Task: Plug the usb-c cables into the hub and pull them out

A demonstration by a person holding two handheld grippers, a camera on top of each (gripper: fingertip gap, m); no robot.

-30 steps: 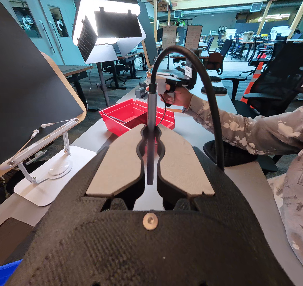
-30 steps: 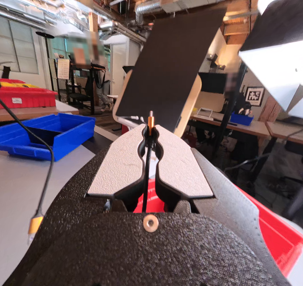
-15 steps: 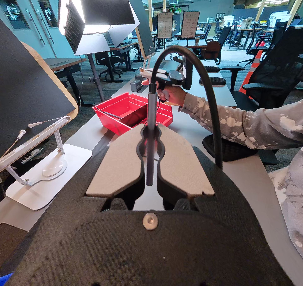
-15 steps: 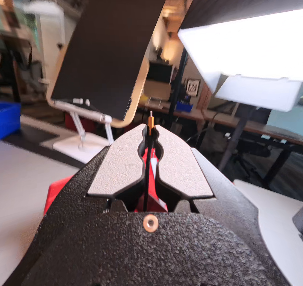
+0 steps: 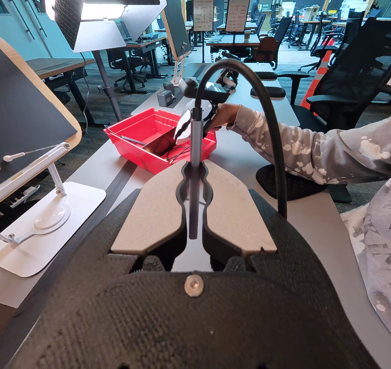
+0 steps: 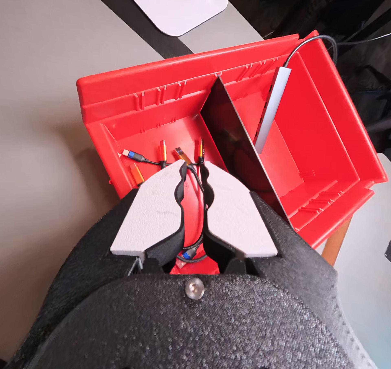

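In the middle of the left wrist view, the left gripper (image 5: 194, 181) is clenched on a slim grey usb hub (image 5: 195, 147), which stands upright between the two pads with its top poking well above them. A thick black hub cable (image 5: 273, 125) comes out of the top of the hub, arcs over to the right and drops behind the right pad. Behind the hub, a bit above centre, sits the red bin (image 5: 135, 153) on the grey table (image 5: 243, 157), and the right gripper (image 5: 183, 133) is tipped down into it, held by a hand (image 5: 224, 115) in a grey speckled sleeve.

The right wrist view looks straight down into the red bin (image 6: 148, 83). A black divider (image 6: 232, 130) splits it in two. The right gripper (image 6: 193, 164) has its jaws spread apart, hovering over the left compartment, nothing pinched. Just past its tips lie the usb-c cables (image 6: 182, 157), a bundle of thin black leads with orange plugs and one blue plug (image 6: 132, 154) fanned out on the bin floor. In the right compartment, upper right of the frame, a second grey hub (image 6: 271, 109) leans against the divider, its dark cord running out over the bin's rim. A white stand base (image 6: 179, 3) shows at the top of the frame.
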